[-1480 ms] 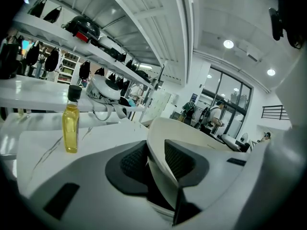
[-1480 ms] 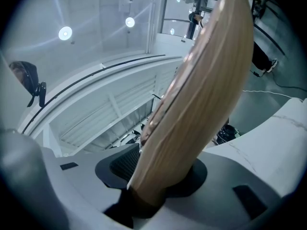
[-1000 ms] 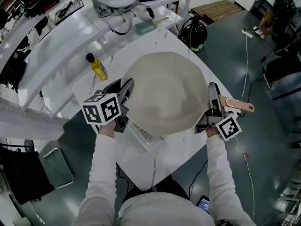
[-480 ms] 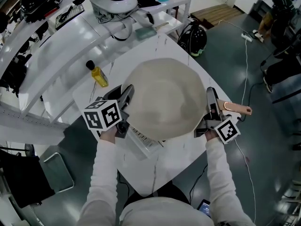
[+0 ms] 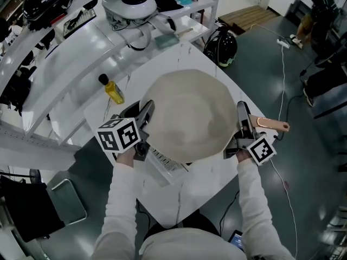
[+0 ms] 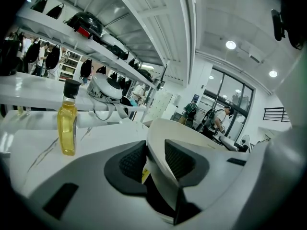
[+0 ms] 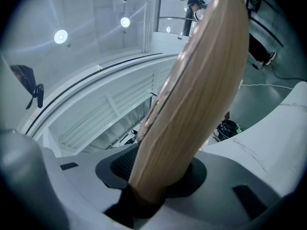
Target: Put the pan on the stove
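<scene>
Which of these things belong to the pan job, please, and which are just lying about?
Job: large cream round pan with wooden handle, white flat stove beneath it, left claw, right claw.
Lying about: yellow plastic bottle, black glossy helmet.

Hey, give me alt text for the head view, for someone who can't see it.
Seen from above, a person grips a large cream pan with two grippers: the left gripper is clamped on its rim, and the right gripper on its wooden handle. The pan covers much of a white table, where a bottle of yellow liquid stands beyond the left gripper.
</scene>
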Motion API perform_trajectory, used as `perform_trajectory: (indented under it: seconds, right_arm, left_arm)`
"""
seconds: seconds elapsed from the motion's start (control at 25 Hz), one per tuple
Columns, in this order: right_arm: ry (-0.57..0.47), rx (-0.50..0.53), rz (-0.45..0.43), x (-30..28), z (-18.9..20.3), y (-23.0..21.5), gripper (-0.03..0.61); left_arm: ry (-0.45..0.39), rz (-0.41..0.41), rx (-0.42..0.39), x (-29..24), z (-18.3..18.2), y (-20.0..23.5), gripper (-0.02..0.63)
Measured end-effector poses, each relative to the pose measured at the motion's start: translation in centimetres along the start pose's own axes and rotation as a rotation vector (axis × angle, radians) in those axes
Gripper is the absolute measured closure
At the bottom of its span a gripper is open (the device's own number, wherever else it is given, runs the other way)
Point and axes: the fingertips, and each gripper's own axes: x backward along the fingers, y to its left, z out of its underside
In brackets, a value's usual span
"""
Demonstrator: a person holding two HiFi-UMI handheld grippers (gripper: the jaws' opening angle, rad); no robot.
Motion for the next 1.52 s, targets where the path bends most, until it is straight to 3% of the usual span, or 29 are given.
perform_trajectory:
  seconds: [1.52]
  right_arm:
    - [0.046, 0.054, -0.013, 0.01, 0.18, 0.11, 0.407]
  left_arm:
    - [-0.018, -0.006, -0.004, 0.25, 0.16, -0.27, 0.491]
